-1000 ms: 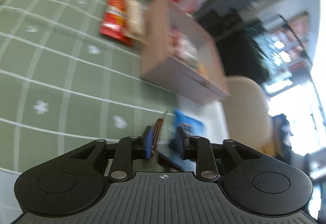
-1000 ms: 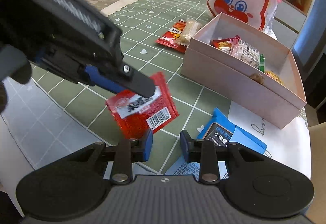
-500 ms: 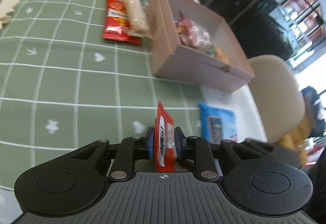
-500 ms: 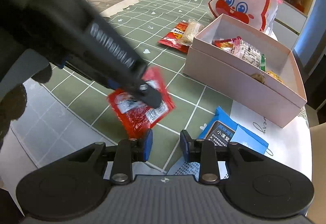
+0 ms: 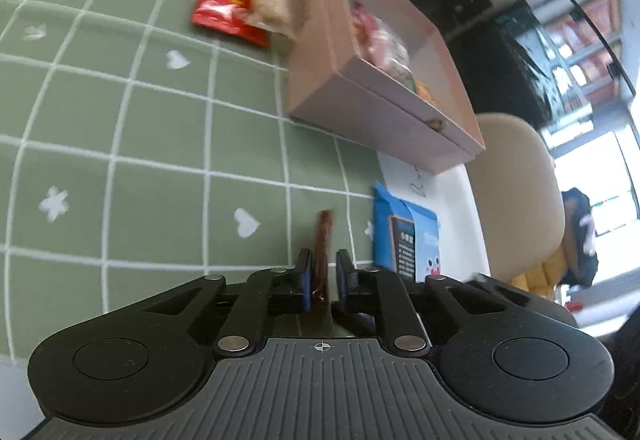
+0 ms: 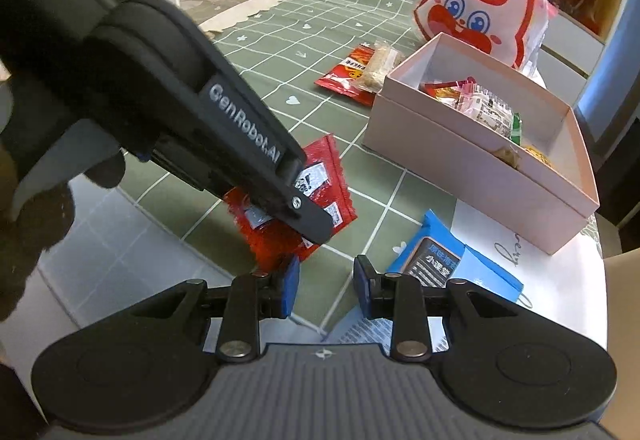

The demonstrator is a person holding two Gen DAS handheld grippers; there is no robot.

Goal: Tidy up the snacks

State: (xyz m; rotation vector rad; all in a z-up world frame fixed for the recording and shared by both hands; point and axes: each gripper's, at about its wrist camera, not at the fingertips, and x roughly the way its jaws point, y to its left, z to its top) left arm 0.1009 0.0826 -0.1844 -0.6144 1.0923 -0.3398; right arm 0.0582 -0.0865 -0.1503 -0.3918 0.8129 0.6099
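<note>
My left gripper [image 5: 323, 272] is shut on a red snack packet [image 5: 322, 240], seen edge-on between its pads. In the right wrist view the left gripper [image 6: 308, 224] holds that red packet [image 6: 320, 180] just above the green checked tablecloth [image 6: 280, 40]. My right gripper [image 6: 325, 282] is open and empty, low over the cloth beside a blue packet [image 6: 440, 264]. The pink open box [image 6: 480, 160] holds several snacks and stands to the right; it also shows in the left wrist view [image 5: 360, 100].
A red chip bag [image 6: 348, 74] and a beige snack bar [image 6: 380, 66] lie left of the box. A red and white rabbit bag [image 6: 484, 8] stands behind it. A white paper [image 6: 520, 260] lies under the blue packet. A beige chair [image 5: 516, 196] is at the table's edge.
The left gripper has closed on the red packet and lifted it, turning it edge-on to its camera. The right gripper has stayed open and nearly still.
</note>
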